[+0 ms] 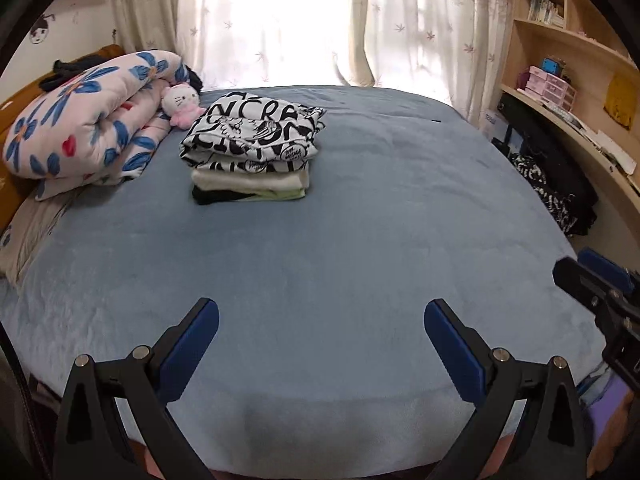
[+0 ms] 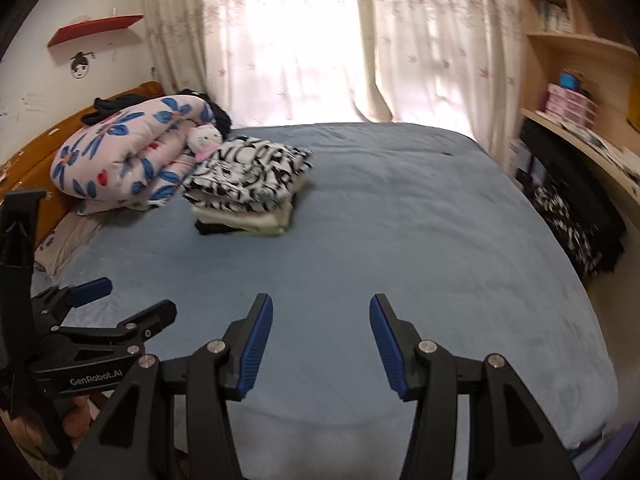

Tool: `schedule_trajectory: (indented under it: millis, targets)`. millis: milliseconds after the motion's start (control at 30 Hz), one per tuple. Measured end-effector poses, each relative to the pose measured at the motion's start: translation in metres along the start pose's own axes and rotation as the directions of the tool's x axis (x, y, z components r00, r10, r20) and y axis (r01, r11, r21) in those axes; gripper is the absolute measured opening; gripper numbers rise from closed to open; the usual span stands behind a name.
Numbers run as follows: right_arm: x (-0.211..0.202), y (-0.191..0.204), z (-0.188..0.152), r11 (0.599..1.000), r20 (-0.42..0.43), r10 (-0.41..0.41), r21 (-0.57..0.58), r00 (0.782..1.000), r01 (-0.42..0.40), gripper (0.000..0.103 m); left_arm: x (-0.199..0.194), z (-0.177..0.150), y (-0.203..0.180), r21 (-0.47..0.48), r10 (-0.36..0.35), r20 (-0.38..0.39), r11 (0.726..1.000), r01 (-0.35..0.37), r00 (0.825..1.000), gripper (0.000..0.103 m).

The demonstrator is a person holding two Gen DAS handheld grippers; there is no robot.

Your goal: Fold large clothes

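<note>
A stack of folded clothes [image 1: 250, 152] lies on the blue bed [image 1: 360, 240], a black-and-white lettered garment on top, cream and black ones under it. It also shows in the right wrist view [image 2: 246, 190]. My left gripper [image 1: 322, 320] is open and empty over the near part of the bed, well short of the stack. My right gripper [image 2: 321, 312] is open and empty over the bed's near edge. The right gripper shows at the right edge of the left wrist view [image 1: 592, 280]. The left gripper shows at the left of the right wrist view [image 2: 132, 300]. Another black-and-white garment [image 1: 552, 196] hangs beside the bed at the right.
A rolled flowered quilt [image 1: 88, 120] and a pink-and-white plush cat [image 1: 182, 104] lie at the bed's far left by the headboard. Curtains [image 1: 420, 20] cover the window behind. A wooden desk with shelves [image 1: 568, 60] stands along the right side.
</note>
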State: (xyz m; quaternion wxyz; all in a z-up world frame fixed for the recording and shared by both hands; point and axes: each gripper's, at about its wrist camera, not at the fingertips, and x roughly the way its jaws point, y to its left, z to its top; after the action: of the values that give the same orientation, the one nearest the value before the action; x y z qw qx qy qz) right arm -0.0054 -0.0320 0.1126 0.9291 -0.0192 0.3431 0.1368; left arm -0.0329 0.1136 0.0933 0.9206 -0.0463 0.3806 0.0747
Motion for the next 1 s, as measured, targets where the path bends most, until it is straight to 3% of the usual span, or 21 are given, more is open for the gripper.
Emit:
schedule_trajectory:
  millis: [167,300,467,567,1000]
  targets:
    - [-0.004,-0.017,-0.030,0.997,0.015,-0.045,0.060,0.999,0.044,0.051,-0.003,-0.023,-0.015,-0.022,0.026,0.004,0.999,-0.026,1.000,0.102]
    - [-0.002,-0.026,-0.050,0.993,0.010,-0.032,0.112,0.999,0.030,0.051,-0.004,-0.041,-0.025,-0.025,0.047,0.011,0.999,-0.047,0.999,0.102]
    - [0.008,-0.027,-0.069,0.995,-0.017,-0.027,0.093,0.999,0.029,0.055,0.007,-0.056,-0.027,-0.035,0.027,-0.015,0.999,-0.027,1.000,0.102]
    - [0.016,-0.025,-0.076,0.997,-0.024,-0.056,0.058,0.998,0.057,0.056,0.014,-0.060,-0.029,-0.036,0.026,-0.023,0.999,-0.027,0.999,0.102]
    - [0.038,-0.035,-0.086,0.996,-0.069,-0.045,0.078,0.997,0.051,0.056,0.032,-0.063,-0.046,0.002,0.029,-0.039,1.000,-0.029,0.999,0.102]
